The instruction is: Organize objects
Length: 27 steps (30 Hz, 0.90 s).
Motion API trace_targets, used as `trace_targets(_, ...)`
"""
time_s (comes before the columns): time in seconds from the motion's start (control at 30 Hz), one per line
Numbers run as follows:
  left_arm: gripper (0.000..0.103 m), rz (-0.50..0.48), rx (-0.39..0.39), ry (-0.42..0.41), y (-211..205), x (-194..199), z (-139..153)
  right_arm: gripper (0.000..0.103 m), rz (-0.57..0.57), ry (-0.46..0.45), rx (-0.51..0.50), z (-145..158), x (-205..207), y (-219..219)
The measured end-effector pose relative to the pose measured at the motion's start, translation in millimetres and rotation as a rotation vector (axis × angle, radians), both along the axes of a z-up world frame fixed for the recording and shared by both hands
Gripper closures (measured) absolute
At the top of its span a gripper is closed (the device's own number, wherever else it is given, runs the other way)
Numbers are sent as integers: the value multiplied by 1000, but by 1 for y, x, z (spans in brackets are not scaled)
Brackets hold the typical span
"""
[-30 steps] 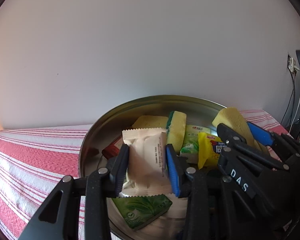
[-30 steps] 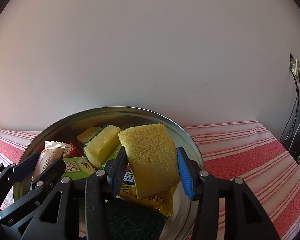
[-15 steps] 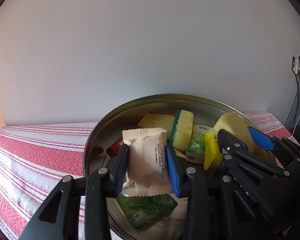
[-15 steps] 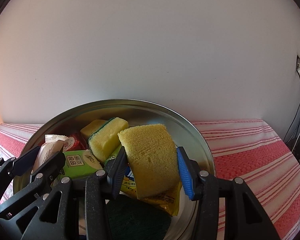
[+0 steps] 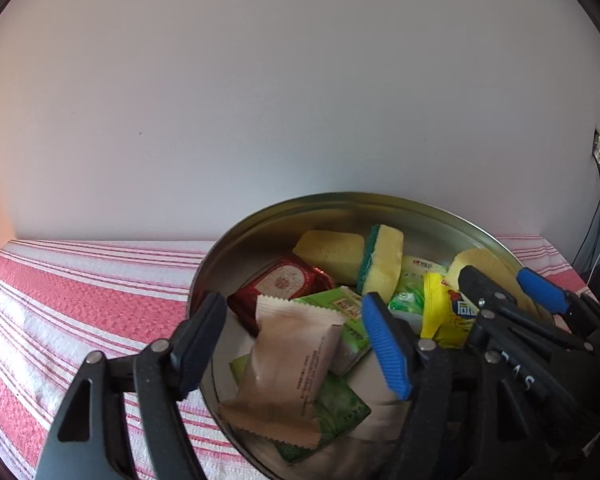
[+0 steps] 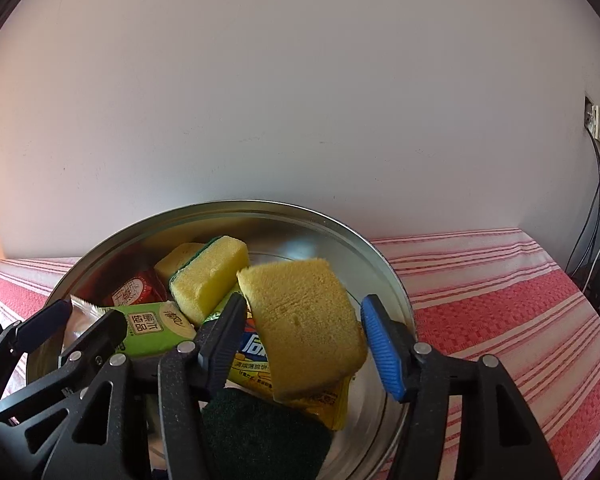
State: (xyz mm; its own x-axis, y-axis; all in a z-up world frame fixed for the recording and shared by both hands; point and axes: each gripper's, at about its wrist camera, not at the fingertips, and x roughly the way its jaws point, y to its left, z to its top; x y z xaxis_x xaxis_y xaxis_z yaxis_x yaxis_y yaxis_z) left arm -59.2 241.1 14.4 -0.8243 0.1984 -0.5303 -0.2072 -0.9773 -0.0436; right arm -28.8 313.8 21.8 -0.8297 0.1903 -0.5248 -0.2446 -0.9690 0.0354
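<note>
1. The round metal basin [image 6: 384, 268] sits on the red-and-white striped cloth [image 6: 500, 300] that covers the bench, and it holds a heap of packets and sponges.
2. The left gripper [image 5: 296, 340] hangs over the basin's near-left part with its jaws wide apart. The beige snack packet [image 5: 288, 368] lies loose between them, resting on a green packet [image 5: 336, 408] inside the basin.
3. The right gripper [image 6: 304, 340] hangs over the basin's near-right part, its jaws also parted. The yellow sponge [image 6: 304, 320] leans between them; whether either pad touches it cannot be told.
4. Further back in the basin lie a green-backed sponge [image 6: 210, 276] and a red packet [image 6: 134, 288].
5. The step in hand looks like dropping both items into the basin.
6. The next move likely calls for lifting both grippers straight up, clear of the heap.
</note>
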Motion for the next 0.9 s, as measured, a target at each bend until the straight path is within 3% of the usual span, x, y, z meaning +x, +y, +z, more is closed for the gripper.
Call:
trace_targets(0.1, 14, 1, 32, 31, -5, 4, 3, 31, -13, 27, -14, 2, 4, 4)
trace_targets(0.2, 1, 62, 31, 36, -12, 3, 3, 29, -22, 44, -7, 3, 7, 4)
trace_targets(0.3, 1, 63, 75, 32, -21, 4, 2, 23, -18, 55, 3, 4, 9, 2)
trace_targets(0.47, 0, 75, 46, 71, -24, 14, 5, 12, -33, 78, 55, 6, 14, -5)
trace_targets(0.77, 0, 98, -48, 156, -35, 37, 7, 8, -36, 135, 62, 10, 34, -15)
trace_targets(0.9, 0, 97, -42, 160, -46, 46, 5, 8, -35, 169, 100, 12, 46, -27)
